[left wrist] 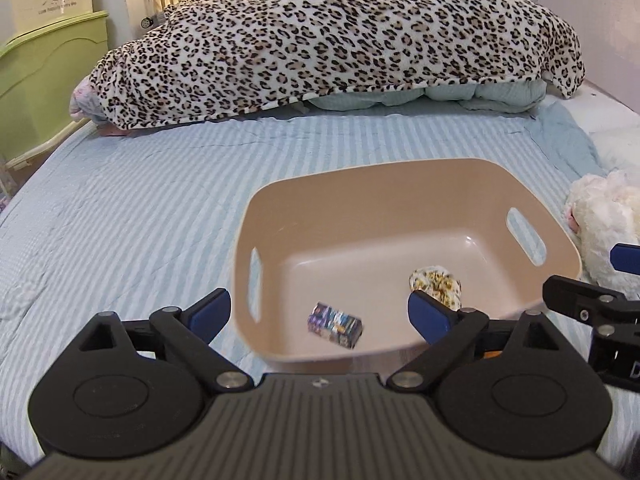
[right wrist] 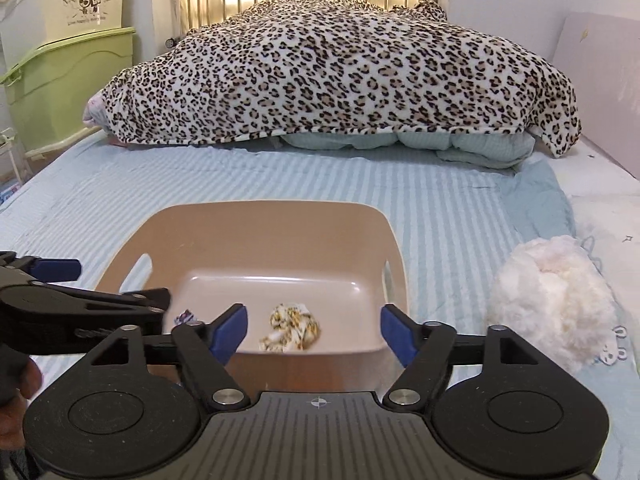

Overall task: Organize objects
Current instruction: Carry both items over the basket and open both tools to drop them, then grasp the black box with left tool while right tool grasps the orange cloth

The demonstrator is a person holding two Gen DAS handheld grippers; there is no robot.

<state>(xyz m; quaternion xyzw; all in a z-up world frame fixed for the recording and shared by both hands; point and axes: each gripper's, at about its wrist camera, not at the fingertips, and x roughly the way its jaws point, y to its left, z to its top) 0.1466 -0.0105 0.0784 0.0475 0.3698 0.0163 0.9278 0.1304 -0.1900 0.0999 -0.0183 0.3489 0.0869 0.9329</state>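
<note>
On the striped bed sheet (left wrist: 120, 208), the beige tub (left wrist: 400, 184) sits just ahead of both tongs, already holding a small printed box (left wrist: 335, 323) and a crumpled patterned cloth (right wrist: 294, 326). Left tongs (left wrist: 320, 314) and right tongs (right wrist: 310, 330) both gape wide, nothing between the blue pads. The one loose thing left looks to be the white fluffy toy (right wrist: 552, 300), lying on the sheet beside the tub's right wall, off to the right of the right tongs, so that hand is nearer; no clear long axis.

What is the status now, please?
Left tool open, right tool open, both empty. Small box and crumpled cloth inside beige basket. Nothing blocking.
</note>
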